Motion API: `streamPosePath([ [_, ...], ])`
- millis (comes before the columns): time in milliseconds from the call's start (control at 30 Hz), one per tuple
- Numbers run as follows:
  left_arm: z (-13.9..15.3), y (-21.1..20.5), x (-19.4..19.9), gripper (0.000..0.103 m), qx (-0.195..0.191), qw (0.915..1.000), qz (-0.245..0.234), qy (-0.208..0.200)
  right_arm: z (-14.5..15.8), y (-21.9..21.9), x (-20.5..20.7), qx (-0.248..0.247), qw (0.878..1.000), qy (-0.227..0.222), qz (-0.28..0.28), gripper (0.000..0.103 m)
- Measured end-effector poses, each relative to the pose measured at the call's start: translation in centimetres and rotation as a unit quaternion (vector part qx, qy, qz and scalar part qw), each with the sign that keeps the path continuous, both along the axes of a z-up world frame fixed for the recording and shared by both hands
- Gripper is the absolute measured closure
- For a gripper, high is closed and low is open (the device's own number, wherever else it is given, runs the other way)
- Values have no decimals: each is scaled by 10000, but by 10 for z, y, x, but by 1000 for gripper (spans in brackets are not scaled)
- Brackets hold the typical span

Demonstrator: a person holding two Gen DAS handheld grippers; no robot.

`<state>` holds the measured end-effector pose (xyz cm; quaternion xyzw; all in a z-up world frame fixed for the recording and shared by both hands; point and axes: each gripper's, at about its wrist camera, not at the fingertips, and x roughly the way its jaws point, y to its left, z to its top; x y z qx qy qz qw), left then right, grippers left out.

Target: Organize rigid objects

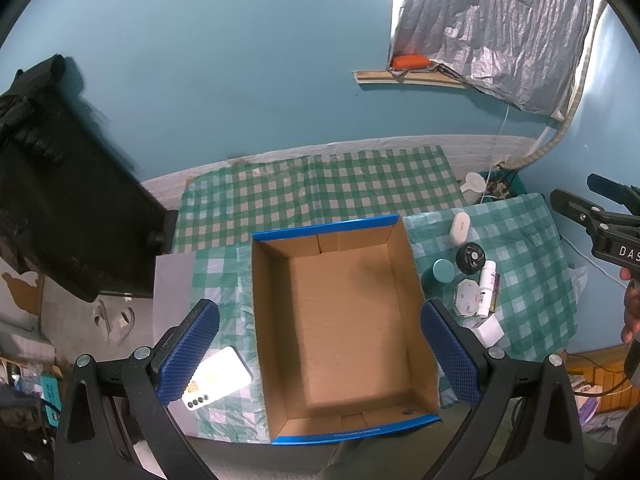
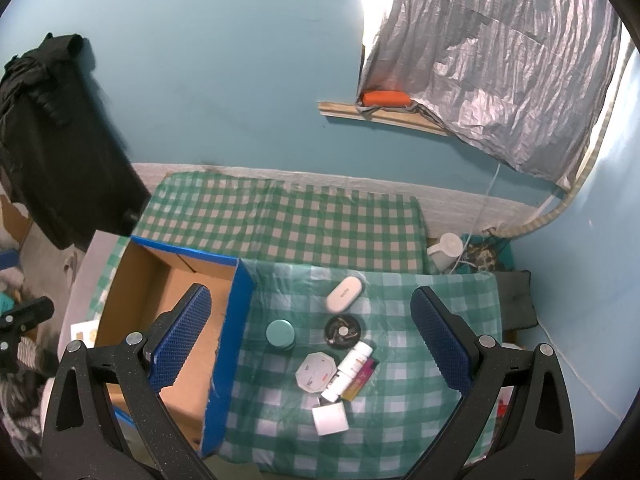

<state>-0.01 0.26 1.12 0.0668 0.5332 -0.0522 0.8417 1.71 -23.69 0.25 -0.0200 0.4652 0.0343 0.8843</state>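
Cardboard box [image 1: 344, 320], blue rim, sits open-topped on the desk [image 1: 280, 196] with its green-checked cloth; nothing in it except a small dark speck near the front-right corner, can't tell what that is. Left tool [image 1: 320, 356] hangs above the box, jaws spread wide and holding nothing, the box showing between its two blue pads. White phone [image 1: 218, 378] lies face down on the cloth just left of the box, partly behind the left pad. Right tool [image 2: 320, 348] is also spread wide and empty, hovering over the loose cluster right of the box, outside it. In the cluster: white oval case [image 2: 344, 294] farthest back; teal-lidded jar [image 2: 281, 334] upright, closest to the box wall; black round disc [image 2: 343, 332] beside the jar; white octagonal container [image 2: 315, 372] in front of those; white bottle [image 2: 347, 370] lying on its side, touching the octagonal container on one side and a pink-and-yellow tube [image 2: 362, 378] on the other; white square box [image 2: 330, 419] nearest the camera, just by the bottle's cap end. None of these is in the cardboard box. White jug [image 2: 446, 254] stands off the desk's far-right corner. In the left view the right tool shows at the right edge, well apart from the box.
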Motion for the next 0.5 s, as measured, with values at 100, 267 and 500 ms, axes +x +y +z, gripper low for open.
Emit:
streamPosePath([
  [100,0,0,0,2,11,10000,-12,5,-1,-2,-1,2,10000,14,-3,3],
  [267,0,0,-1,2,14,10000,-15,-8,1,4,1,-4,10000,17,-5,3],
  [500,0,0,-1,2,-5,10000,-10,-12,0,2,-1,-2,10000,15,-4,3],
])
